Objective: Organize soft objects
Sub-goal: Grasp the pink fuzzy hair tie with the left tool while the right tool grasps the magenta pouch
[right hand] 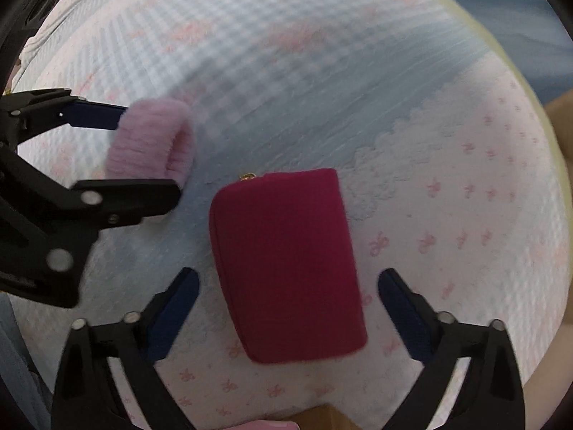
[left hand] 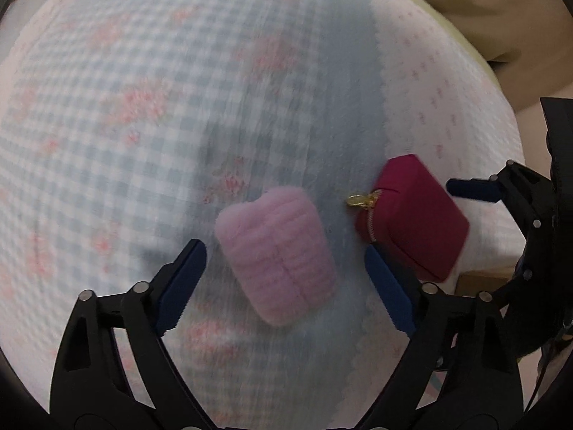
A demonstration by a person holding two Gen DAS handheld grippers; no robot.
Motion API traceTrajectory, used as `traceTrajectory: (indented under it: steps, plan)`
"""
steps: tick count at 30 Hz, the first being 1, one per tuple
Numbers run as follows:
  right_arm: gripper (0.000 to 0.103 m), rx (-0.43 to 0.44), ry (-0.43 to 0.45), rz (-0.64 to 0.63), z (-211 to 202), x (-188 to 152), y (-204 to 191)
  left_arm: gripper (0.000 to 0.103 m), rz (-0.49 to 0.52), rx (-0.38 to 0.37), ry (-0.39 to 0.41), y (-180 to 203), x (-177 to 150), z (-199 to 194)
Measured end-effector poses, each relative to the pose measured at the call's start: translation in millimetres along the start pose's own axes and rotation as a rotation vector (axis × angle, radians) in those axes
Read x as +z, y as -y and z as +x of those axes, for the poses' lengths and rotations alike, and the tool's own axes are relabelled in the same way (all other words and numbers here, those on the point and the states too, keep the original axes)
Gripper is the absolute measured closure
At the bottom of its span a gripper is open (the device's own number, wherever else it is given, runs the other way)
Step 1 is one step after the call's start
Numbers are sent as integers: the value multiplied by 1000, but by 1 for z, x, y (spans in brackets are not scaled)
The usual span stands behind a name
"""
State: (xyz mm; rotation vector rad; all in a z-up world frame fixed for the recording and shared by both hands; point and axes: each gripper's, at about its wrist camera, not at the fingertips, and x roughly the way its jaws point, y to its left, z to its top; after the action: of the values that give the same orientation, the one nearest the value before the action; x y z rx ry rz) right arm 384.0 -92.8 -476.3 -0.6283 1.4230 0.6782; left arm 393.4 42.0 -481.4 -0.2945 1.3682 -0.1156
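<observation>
Fuzzy pink, ribbed and rolled into a loop, the pink band (left hand: pixel 277 256) is lying on the bedspread (left hand: pixel 143 107) between my left gripper (left hand: pixel 288 272) fingers, which I am holding wide apart; neither blue pad (left hand: pixel 181 283) is touching it, as far as the blurred left wrist view lets me judge. From the right wrist camera the same pink band (right hand: pixel 150 139) is sitting between the left gripper (right hand: pixel 150 150) fingers, and there I cannot tell whether the far pad is just brushing its fuzz. Just beside it, toward my right, the crimson zip pouch (right hand: pixel 286 265) is resting flat on the cloth with its gold zipper pull (left hand: pixel 360 201) pointing toward the band, the two things near each other but apart. I am holding my right gripper (right hand: pixel 288 308) fingers spread wide on either side of the crimson zip pouch (left hand: pixel 412 218), with a gap showing on both sides, so nothing is being clamped. Under everything the bedspread (right hand: pixel 322 71) is showing a pale blue-and-white check with pink motifs, changing past a scalloped border to white cloth dotted with small pink bows. Beyond the curved yellowish edge of the bed, something tan is showing at the upper right of the left wrist view, too blurred for me to name.
</observation>
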Motion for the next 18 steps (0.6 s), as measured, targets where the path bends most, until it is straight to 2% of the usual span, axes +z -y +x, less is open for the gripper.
traceTrajectory:
  steps: [2,3,5,6,12,18]
  plan:
    - [18,8,-19,-6,5,5,0,20,-9,15,-5,0,1,9]
    - [21,5,-30,-9,9,8,0,25,-14,14,-10,-1,1,12]
    - [34,0,-54,-11,14,12,0,42,-20,21,-14,-1,2,16]
    - [36,0,-61,-7,15,13,0,53,-14,36,-10,0,2,15]
    - [53,-13,-38,14,6,13,-7,59,-12,20,-4,-5,2,12]
    - [63,22,2,117,-10,7,-5,60,19,18,28,-10,1,-11]
